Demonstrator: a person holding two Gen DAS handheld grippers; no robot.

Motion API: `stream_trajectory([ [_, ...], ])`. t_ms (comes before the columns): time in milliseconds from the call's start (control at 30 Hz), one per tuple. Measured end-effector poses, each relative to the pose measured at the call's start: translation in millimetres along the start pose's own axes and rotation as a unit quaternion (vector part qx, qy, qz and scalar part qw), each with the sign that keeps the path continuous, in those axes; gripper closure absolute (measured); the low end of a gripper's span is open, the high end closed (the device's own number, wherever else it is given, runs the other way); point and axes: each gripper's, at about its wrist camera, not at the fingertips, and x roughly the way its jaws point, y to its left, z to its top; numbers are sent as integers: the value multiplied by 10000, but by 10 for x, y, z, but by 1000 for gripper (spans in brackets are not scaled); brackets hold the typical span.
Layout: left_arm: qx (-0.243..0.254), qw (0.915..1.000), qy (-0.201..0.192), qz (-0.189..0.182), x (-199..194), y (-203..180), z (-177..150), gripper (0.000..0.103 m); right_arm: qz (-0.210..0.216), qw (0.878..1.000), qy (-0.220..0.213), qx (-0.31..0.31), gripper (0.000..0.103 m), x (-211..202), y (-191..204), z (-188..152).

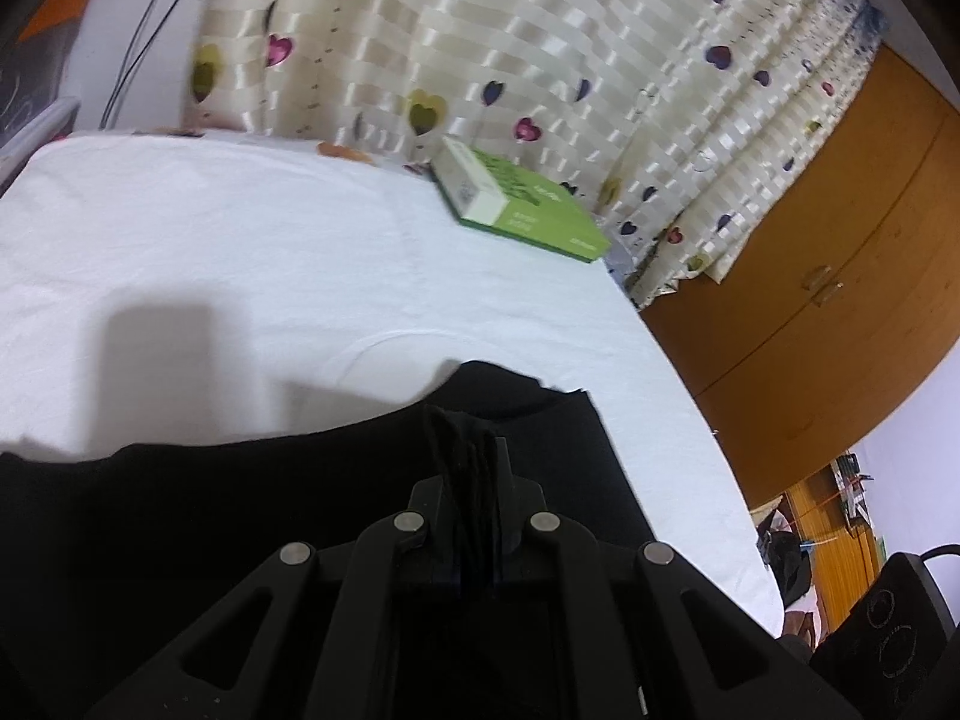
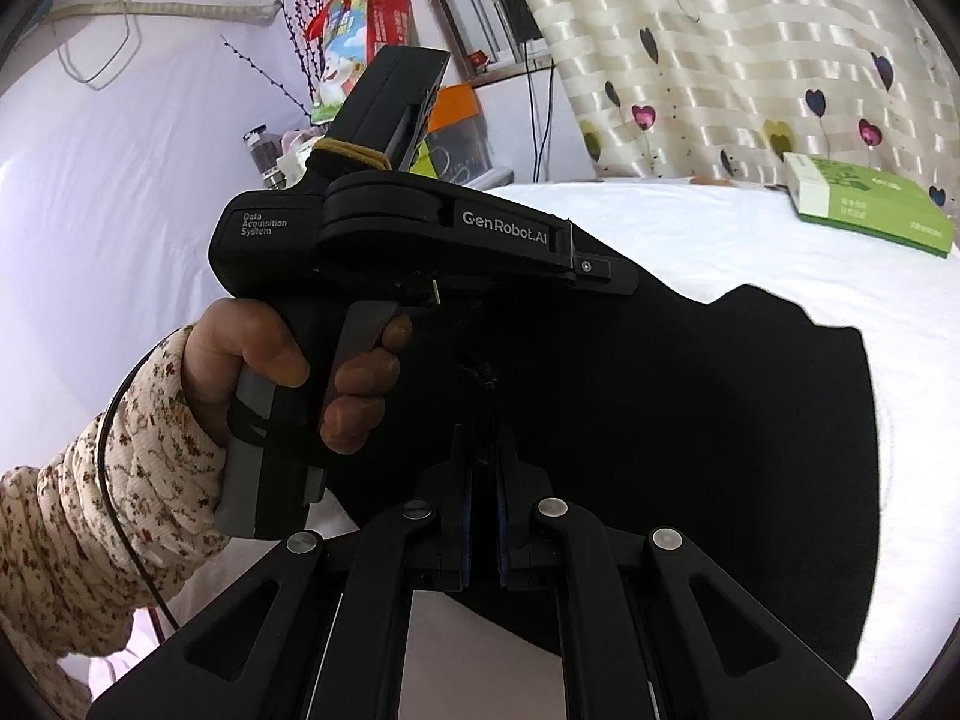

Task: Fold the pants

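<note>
The pants, black, lie spread on a white sheet that covers the bed. The left gripper is clamped shut on a bunched fold of the black cloth, which stands up between its fingers. The right gripper is likewise closed tight, with an edge of the same cloth pinched between its pads. A hand in a flowered sleeve holds the left tool. A green box rests at the far edge of the sheet, against a heart-patterned curtain.
</note>
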Motion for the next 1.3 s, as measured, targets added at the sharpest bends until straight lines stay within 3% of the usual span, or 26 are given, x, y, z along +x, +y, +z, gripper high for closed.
stream_trajectory([
  [333,-146,9998,-151,72,-149,216,-14,96,88,9999,78,-93,97,239,156,71],
  [667,-636,9967,163,477,-13,639,-173,90,284,9972,631,280,93,503,101,-35],
  [767,-620,9962,150,587,-37,654,-178,87,339,9971,643,213,86,509,115,-26],
  [900,-514,9949,93,864,-125,628,-163,82,499,9964,641,240,68,452,111,-35],
  [1133,-350,9898,-373,1327,-468,516,-152,64,312,9979,197,534,64,-5,-231,15],
  [1200,-291,9873,-563,1454,-568,432,-154,61,-13,9980,20,626,64,-172,-406,20],
  [1300,-163,9888,-640,1337,-610,274,-168,59,-464,9941,-107,977,64,-354,-736,-21],
])
